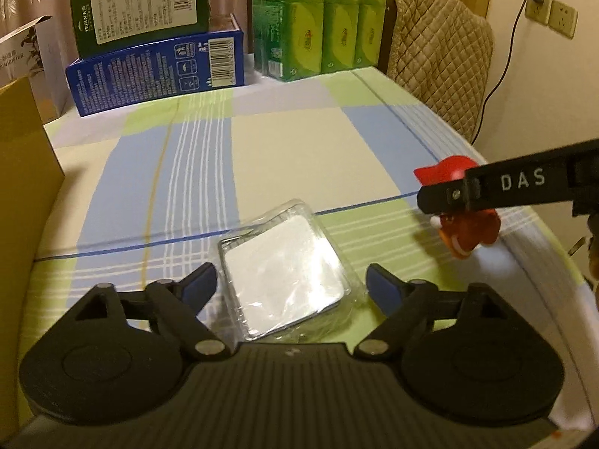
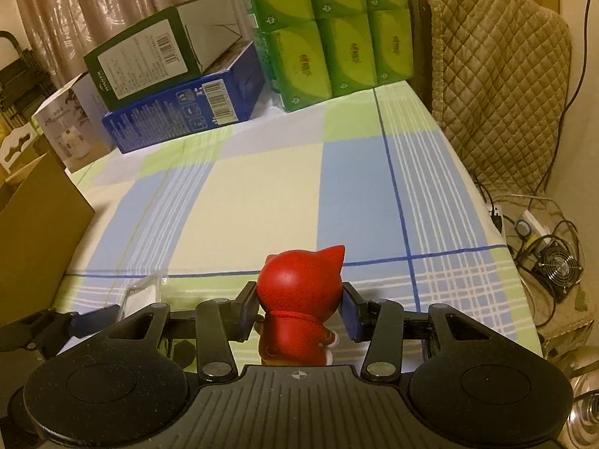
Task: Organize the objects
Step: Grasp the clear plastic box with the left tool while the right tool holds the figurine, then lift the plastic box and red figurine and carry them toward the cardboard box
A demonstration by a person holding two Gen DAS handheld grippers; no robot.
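A flat square white pad in clear plastic wrap point(image 1: 286, 269) lies on the checked tablecloth point(image 1: 299, 142). My left gripper point(image 1: 292, 286) is open, its blue-padded fingers on either side of the pad's near half. A red cat-eared figurine point(image 2: 299, 299) stands upright between the pads of my right gripper point(image 2: 299, 308), which is shut on its head. In the left wrist view the figurine point(image 1: 464, 224) and the right gripper's finger point(image 1: 505, 187) show at the right, near the table's right edge. A corner of the wrapped pad point(image 2: 144, 292) shows in the right wrist view.
A blue box point(image 1: 157, 75) with a dark green box point(image 1: 142, 3) on it and stacked green tissue packs point(image 1: 318, 18) stand at the table's back. A brown cardboard box point(image 1: 22, 172) stands at the left. A quilt-covered chair point(image 2: 498, 75) is at the right, with cables and a fan point(image 2: 558, 265) on the floor.
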